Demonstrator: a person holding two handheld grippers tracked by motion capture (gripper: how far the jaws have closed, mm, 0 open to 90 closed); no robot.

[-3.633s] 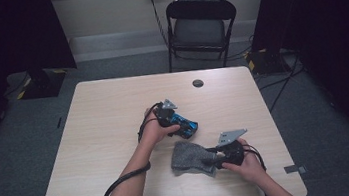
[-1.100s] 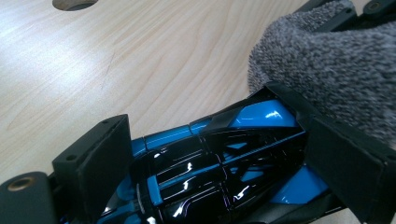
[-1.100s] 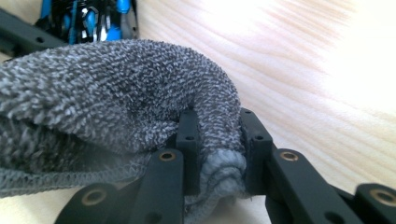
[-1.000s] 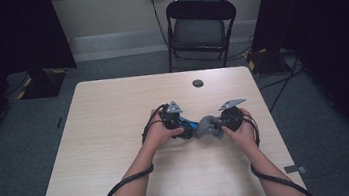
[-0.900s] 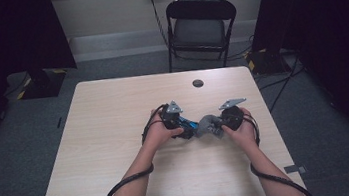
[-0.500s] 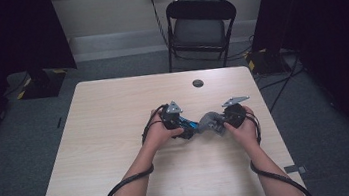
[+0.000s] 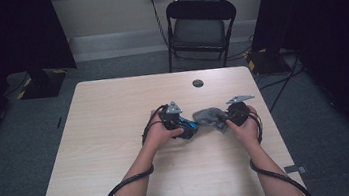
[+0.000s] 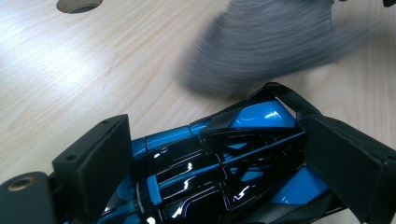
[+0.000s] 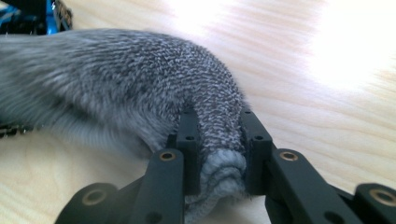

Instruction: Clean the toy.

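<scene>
Centre-right of the high view, on a pale wood-grain table [image 7: 118, 150], both grippers meet close together. Left gripper [image 7: 181, 123] is clamped on a glossy blue-and-black toy car [image 8: 224, 163]: hard shiny plastic, angular panels, wedge-shaped nose, with the flat black pads [image 8: 100, 161] pressing its two sides in the left gripper view. Right gripper [image 7: 226, 117] is pinched on a grey cloth [image 9: 140, 88]: knitted, fuzzy, speckled light and dark, bunched into a thick roll between the jaws in the right gripper view. Cloth drapes from the right gripper across to the car, its free end just beside or on the car's nose, blurred in the left gripper view. Small dark round hole [image 7: 198, 83] in the tabletop, upper middle. Black folding chair [image 7: 201, 24] behind the table, top centre.

Versus 3.6 s ago: the cloth then lay spread flat on the table lower right with the right hand low over it; now it is gathered, lifted and brought up beside the car. Right hand has shifted up-frame. Left hand and car about the same spot.
</scene>
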